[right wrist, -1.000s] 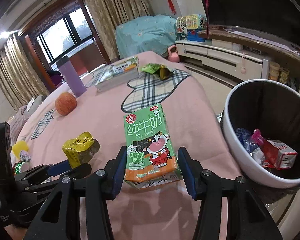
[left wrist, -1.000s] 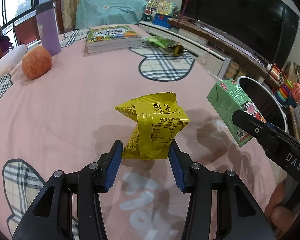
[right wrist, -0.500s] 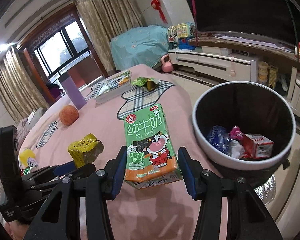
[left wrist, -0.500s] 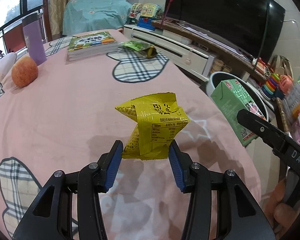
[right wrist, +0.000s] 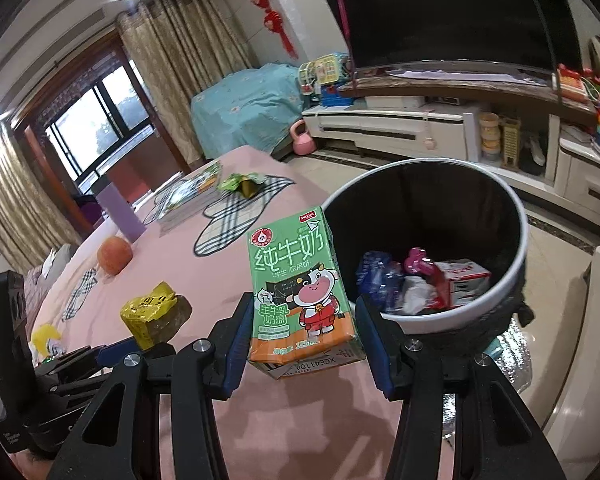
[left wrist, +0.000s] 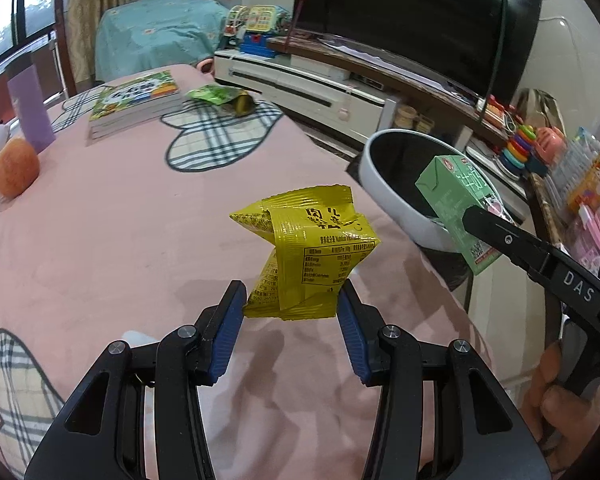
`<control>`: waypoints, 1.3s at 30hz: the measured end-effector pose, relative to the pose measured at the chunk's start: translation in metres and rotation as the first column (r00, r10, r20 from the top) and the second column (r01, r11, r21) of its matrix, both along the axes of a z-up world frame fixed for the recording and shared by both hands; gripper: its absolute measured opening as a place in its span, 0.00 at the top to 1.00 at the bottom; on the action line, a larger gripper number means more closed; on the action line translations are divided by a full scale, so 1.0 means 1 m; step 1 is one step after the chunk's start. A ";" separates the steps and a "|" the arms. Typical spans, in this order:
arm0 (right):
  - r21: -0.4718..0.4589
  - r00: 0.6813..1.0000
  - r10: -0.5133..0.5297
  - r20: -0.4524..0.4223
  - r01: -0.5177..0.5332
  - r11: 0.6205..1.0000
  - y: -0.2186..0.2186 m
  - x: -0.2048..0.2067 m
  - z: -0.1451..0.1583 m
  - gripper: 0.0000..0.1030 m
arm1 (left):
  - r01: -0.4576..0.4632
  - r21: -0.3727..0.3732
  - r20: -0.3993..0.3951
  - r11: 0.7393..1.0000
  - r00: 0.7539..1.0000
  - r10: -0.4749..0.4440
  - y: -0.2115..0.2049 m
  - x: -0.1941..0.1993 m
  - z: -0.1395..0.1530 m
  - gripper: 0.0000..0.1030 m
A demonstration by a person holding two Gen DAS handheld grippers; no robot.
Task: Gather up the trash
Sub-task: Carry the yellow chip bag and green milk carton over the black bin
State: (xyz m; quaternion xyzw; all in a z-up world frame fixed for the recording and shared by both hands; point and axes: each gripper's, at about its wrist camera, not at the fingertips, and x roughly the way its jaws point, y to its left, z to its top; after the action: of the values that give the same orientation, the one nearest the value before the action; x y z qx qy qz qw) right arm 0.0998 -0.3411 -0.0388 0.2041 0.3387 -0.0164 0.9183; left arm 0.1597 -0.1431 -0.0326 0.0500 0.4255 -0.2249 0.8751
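the left tool (left wrist: 290, 312) was clamped on a crumpled yellow wrapper (left wrist: 306, 254), its blue pads pressed against the wrapper's lower sides, holding it up off the pink surface (left wrist: 120, 216). the right tool (right wrist: 302, 340) was clamped on a green milk carton (right wrist: 300, 292), which stood upright between the pads, its bottom edge showing below them.

the landmark was the trash bin (right wrist: 516, 280), a round white bin with a dark inside. seen from the right wrist, the carton sat just in front of the bin's near rim, overlapping its left edge. inside the bin lay a blue wrapper (right wrist: 374, 276), a pink scrap (right wrist: 418, 260) and a red and white box (right wrist: 466, 280). from the left wrist, the bin (left wrist: 384, 184) stood off the surface's edge, and the carton (left wrist: 456, 208) hung against its rim with one black finger of the right tool (left wrist: 512, 244) across it. the yellow wrapper was on the surface side of the bin, near it but apart.

farther from the bin, on the surface, were an orange fruit (left wrist: 15, 166), a purple cup (left wrist: 30, 110), a stack of books (left wrist: 138, 100) and a green snack bag (left wrist: 220, 96).
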 end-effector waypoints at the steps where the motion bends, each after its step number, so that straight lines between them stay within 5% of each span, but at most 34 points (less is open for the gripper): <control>1: 0.001 1.000 -0.006 0.000 0.006 1.000 -0.003 -0.001 0.000 0.50 | 0.008 0.001 0.000 1.000 1.000 -0.008 -0.003 0.001 0.000 0.55; 39: -0.008 0.994 -0.101 -0.029 0.100 0.995 -0.087 0.012 0.000 0.50 | 0.187 0.047 0.010 0.981 0.982 -0.188 -0.122 0.032 0.015 0.55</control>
State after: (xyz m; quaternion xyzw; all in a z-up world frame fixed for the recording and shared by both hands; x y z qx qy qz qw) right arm 0.1118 -0.4280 -0.0384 0.2175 0.3416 -0.0667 0.9119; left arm 0.1915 -0.2655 -0.0176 0.1115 0.4178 -0.2963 0.8516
